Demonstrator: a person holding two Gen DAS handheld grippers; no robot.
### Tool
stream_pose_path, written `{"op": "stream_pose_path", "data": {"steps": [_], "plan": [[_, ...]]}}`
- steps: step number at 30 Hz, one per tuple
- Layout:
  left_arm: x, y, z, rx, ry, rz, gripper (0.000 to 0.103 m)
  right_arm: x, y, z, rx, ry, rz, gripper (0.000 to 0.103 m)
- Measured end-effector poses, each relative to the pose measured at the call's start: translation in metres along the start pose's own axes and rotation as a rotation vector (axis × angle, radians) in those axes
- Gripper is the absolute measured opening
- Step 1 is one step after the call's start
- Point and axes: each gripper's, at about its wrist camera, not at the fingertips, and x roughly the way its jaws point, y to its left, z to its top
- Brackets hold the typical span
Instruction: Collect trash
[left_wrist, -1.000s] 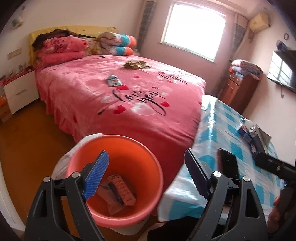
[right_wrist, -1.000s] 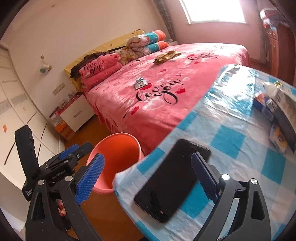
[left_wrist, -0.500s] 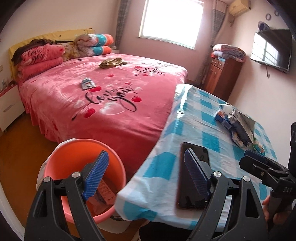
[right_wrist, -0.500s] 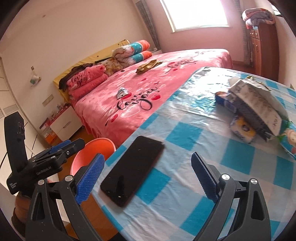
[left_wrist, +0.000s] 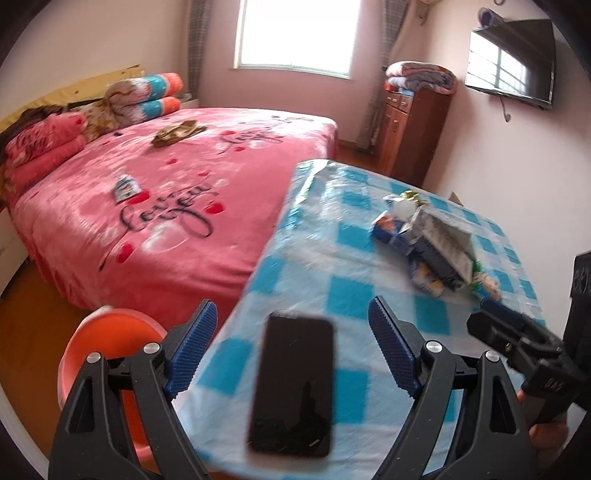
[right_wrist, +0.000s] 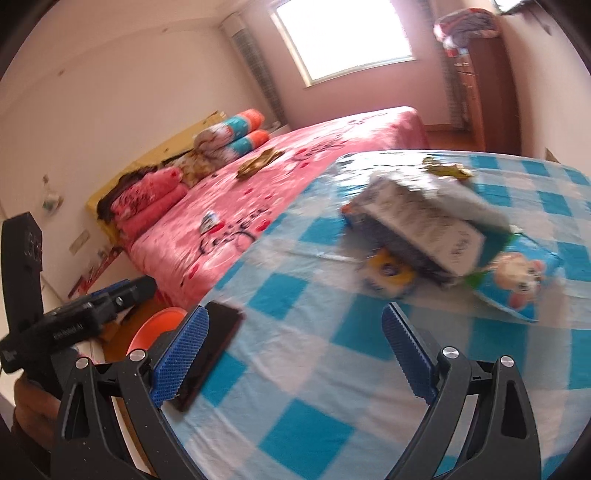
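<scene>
A heap of wrappers and packets (left_wrist: 439, 251) (right_wrist: 428, 229) lies on the blue-checked table (left_wrist: 351, 258) (right_wrist: 295, 369). An orange bin (left_wrist: 107, 339) (right_wrist: 162, 325) stands on the floor at the table's near left corner. My left gripper (left_wrist: 291, 339) is open above the table's near edge, with a black phone (left_wrist: 295, 384) lying under its fingers, untouched. My right gripper (right_wrist: 295, 350) is open over the table, short of the heap, with nothing between its fingers. A small wrapper (left_wrist: 125, 186) (right_wrist: 208, 223) and an olive scrap (left_wrist: 177, 133) (right_wrist: 258, 162) lie on the pink bed.
The pink bed (left_wrist: 184, 192) runs along the table's left side. A wooden cabinet (left_wrist: 410, 129) with folded blankets stands by the far wall. A television (left_wrist: 511, 64) hangs on the right wall. Wood floor (left_wrist: 29, 314) lies around the bin.
Both grippers have swung right, from over the orange bin and the table's corner to over the table. The trash heap is nearer in both views. Both stay open.
</scene>
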Motion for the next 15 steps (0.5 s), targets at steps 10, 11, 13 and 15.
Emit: {"op": "stream_pose_path", "data": {"steps": [10, 11, 13, 15], "plan": [[0.058, -0.106, 0.09, 0.18, 0.031, -0.096, 0.085, -0.021, -0.102, 0.012, 0.217, -0.076, -0.093, 0.094], [0.066, -0.116, 0.1, 0.19, 0.038, -0.109, 0.085, -0.023, -0.11, 0.013, 0.229, -0.081, -0.096, 0.094], [0.091, -0.142, 0.123, 0.205, 0.059, -0.129, 0.085, -0.029, -0.122, 0.013, 0.248, -0.092, -0.096, 0.094], [0.12, -0.167, 0.143, 0.209, 0.088, -0.142, 0.085, -0.033, -0.131, 0.013, 0.256, -0.105, -0.097, 0.094]]}}
